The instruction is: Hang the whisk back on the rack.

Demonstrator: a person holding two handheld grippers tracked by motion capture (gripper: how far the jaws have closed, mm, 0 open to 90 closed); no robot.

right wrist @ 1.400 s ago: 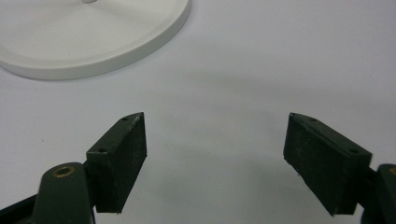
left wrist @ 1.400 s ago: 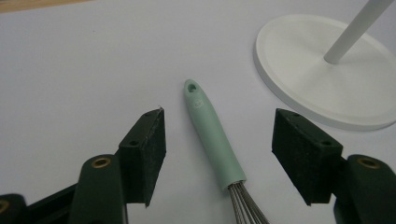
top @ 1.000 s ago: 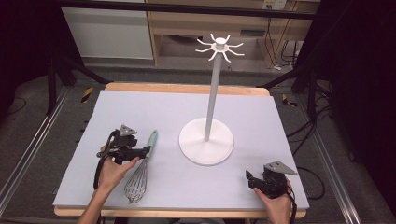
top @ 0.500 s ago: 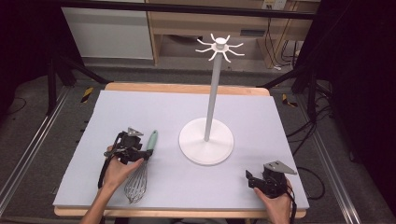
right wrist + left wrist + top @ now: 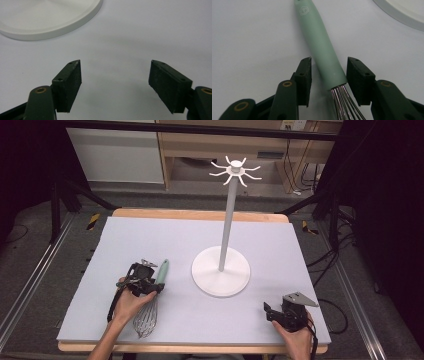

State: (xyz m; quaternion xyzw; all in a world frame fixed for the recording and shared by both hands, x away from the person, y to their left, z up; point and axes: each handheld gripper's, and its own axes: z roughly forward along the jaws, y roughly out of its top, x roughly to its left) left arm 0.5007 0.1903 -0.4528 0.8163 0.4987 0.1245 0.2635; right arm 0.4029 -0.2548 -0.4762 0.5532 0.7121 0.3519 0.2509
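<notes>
Straddling the whisk (image 5: pixel 323 53) handle, left tongs (image 5: pixel 329 75) gape, not touching it.

Left gripper (image 5: pixel 328 72), jaws parted, straddles the whisk (image 5: pixel 322 47) without touching it; right gripper (image 5: pixel 115 82), well right of the whisk, rests wide open.

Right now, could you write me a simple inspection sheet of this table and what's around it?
Surface: pale grey mat on a wooden table.
Job's things: whisk with green handle lying flat; white hook stand upright.
Clutter: nothing seen.
Tools: left tool open, jaws either side of the whisk handle, gaps visible; right tool open, nothing between its jaws.
Cables: one trails from each tool; more on the floor at right.
Surroundings: wooden shelving behind, dark frame legs.
</notes>
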